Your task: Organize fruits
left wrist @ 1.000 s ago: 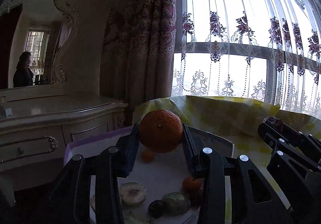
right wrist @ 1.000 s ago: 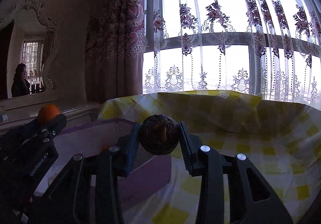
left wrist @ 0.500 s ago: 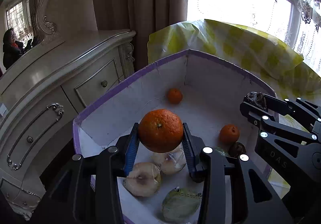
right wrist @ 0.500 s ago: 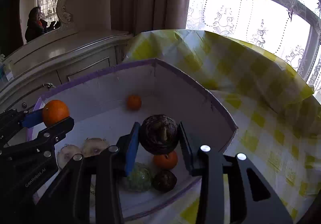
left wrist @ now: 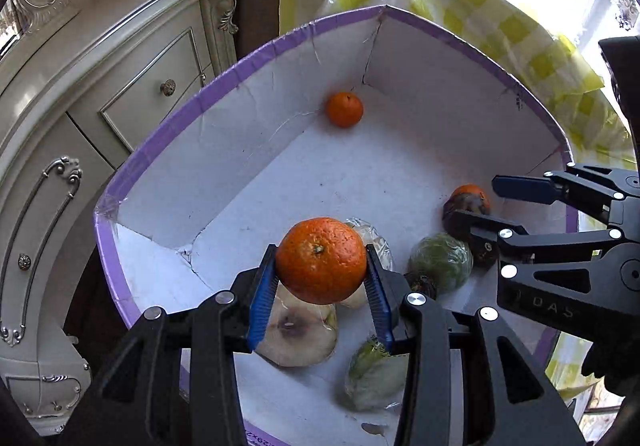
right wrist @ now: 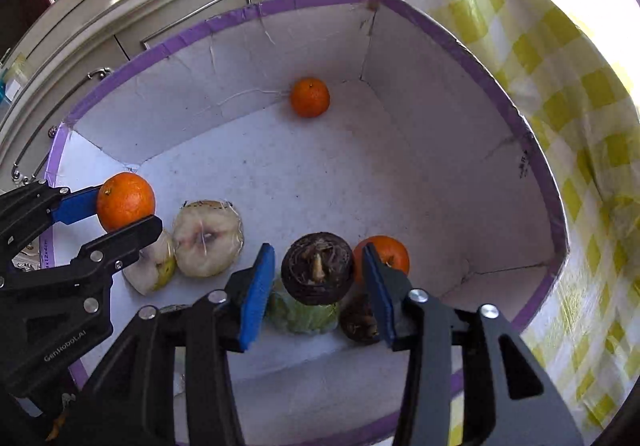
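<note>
The right gripper, jaws opening, had let go of the dark fruit directly over the box floor. The left gripper (also opening) still pinched the orange at lower centre.

orange fruit, purple-rimmed box, yellow-checked cloth

Lettering "GenRobot.AI" on the black plastic left gripper; "DAS" on the black plastic right gripper; other small print illegible.
</note>
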Available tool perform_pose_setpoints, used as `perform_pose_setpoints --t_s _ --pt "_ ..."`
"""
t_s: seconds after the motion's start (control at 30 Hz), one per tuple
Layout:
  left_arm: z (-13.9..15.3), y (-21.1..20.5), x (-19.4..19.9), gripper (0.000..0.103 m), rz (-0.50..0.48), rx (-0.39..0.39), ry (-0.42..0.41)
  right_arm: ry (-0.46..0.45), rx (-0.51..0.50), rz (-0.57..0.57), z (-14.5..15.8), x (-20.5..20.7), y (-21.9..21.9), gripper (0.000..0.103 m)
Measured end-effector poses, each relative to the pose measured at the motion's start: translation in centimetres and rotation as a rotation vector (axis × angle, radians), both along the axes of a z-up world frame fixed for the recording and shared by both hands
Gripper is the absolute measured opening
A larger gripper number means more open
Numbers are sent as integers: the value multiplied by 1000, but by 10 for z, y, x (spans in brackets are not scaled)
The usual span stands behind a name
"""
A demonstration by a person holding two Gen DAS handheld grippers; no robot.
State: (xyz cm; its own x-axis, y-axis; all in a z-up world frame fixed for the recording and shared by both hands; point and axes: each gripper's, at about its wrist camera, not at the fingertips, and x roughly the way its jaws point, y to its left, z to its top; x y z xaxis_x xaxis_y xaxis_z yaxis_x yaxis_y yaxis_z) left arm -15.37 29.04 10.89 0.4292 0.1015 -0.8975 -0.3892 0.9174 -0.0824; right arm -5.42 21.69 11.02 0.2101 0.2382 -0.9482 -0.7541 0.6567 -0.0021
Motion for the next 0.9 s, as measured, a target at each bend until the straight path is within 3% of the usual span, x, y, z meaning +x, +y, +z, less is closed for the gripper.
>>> perform_pose_setpoints --t_s 0.03,0.1,0.17,0.23,0.3,0.4,0.6,0.9 --pt "0 0 -1 54 5 1 -4 5 -16 7 -1 -1 2 72" --pt "4 -1 -3 60 11 29 -4 -17 -41 0 3 -3 4 75" --pt "7 1 -4 77 35 79 -1 -19 -88 -12 3 -3 4 79" --pt "14 3 -7 80 35 75 -32 -20 -130 -15 2 -4 2 88" --pt "21 3 -9 88 43 113 -47 -12 -130 -9 4 -8 -3 88" --pt "27 0 -11 90 56 172 -25 24 -102 2 8 -17 -11 90" --pt "18 8 -10 90 23 35 1 19 -88 39 14 -40 -15 92" --pt "6 7 -9 90 23 17 27 18 -86 54 15 -48 -20 94"
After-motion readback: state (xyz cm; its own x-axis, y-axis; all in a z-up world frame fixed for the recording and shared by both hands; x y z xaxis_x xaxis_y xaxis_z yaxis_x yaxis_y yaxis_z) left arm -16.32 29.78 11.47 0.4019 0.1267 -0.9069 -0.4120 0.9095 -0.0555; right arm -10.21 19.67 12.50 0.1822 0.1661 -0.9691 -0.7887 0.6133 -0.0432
